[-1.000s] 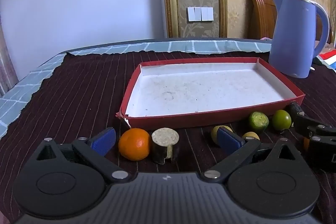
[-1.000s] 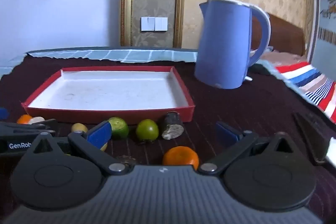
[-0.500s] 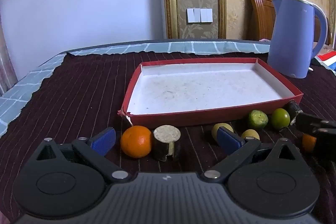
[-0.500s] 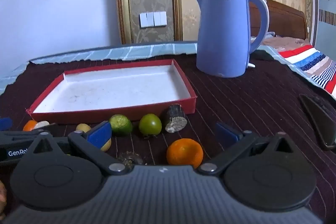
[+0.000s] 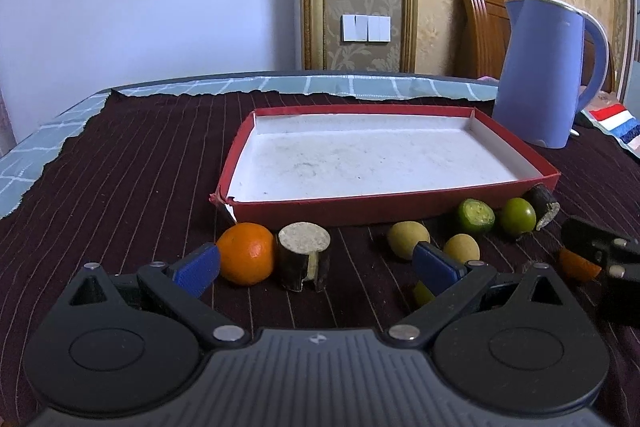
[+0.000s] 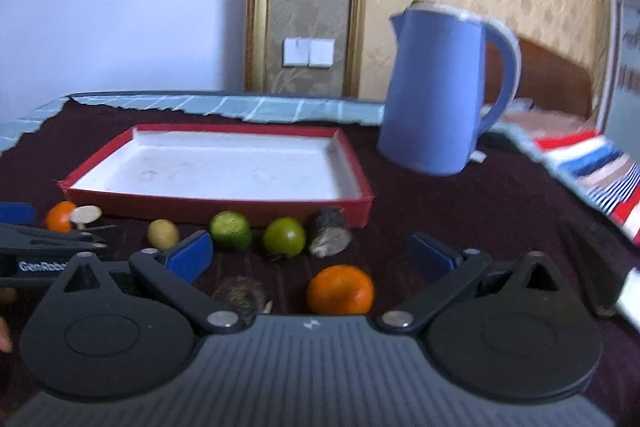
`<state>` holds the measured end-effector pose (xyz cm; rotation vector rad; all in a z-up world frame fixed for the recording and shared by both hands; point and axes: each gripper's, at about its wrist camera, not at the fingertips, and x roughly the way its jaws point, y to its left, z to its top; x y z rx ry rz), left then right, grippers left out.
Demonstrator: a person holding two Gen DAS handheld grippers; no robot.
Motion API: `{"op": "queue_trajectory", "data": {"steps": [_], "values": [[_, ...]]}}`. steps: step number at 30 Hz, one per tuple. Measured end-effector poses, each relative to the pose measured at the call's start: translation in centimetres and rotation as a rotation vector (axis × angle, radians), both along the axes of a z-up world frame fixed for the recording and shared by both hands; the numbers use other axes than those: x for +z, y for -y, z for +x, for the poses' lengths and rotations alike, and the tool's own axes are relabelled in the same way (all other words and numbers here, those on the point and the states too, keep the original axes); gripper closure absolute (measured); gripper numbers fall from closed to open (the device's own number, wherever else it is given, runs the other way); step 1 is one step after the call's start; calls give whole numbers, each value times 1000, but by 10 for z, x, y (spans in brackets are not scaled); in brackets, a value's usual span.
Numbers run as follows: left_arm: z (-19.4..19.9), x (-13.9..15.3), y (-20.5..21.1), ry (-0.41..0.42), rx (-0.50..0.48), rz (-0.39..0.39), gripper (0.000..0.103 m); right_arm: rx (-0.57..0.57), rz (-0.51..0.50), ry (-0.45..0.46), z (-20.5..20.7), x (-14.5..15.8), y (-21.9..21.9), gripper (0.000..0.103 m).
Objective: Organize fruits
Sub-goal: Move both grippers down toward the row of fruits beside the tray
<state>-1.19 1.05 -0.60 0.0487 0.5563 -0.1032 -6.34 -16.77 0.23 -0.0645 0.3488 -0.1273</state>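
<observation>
While my left gripper (image 5: 316, 265) hovers low over the dark striped cloth (image 5: 120, 179), its blue pads spread wide and grasping nothing, an orange (image 5: 247, 253) sits just inside the left pad, touching a cut dark-skinned cylinder piece (image 5: 305, 255) at its three o'clock. Farther right at about one o'clock lie two yellowish fruits (image 5: 408, 239), one partly behind my right pad, then a cut green lime (image 5: 476, 215), a whole green fruit (image 5: 519, 216) and a second dark cylinder piece (image 5: 542, 206) resting against the corner of the red tray (image 5: 360, 209). The tray stands at twelve o'clock with nothing in it; every fruit lies outside it along its near wall. A blue kettle (image 5: 544, 71) stands at two o'clock beyond the tray.

My right gripper (image 6: 311, 257) is likewise released, pads wide apart. Between them, close in at six o'clock, sits a second orange (image 6: 340, 289), with a brown fuzzy fruit (image 6: 240, 294) to its left. The lime, green fruit and dark piece line up at twelve o'clock before the tray, and the view is somewhat blurred
</observation>
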Motion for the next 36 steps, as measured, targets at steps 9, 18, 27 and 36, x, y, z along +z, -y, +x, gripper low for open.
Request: {"op": "queue_trajectory", "data": {"steps": [9,18,27,36], "values": [[-1,-1,0,1,6,-10,0,55,2,13,-3,-4,-5,0],[-1,-3,2,-4,-9,-7,0,74,39,2,-4,-10,-2,0],[-1,-7,2,-26,-6,-11,0,88,9,8,-9,-14,-1,0],[-9,-9,4,-8,-49,20,0,140,-12,-30,-10,-18,-4,0]]}}
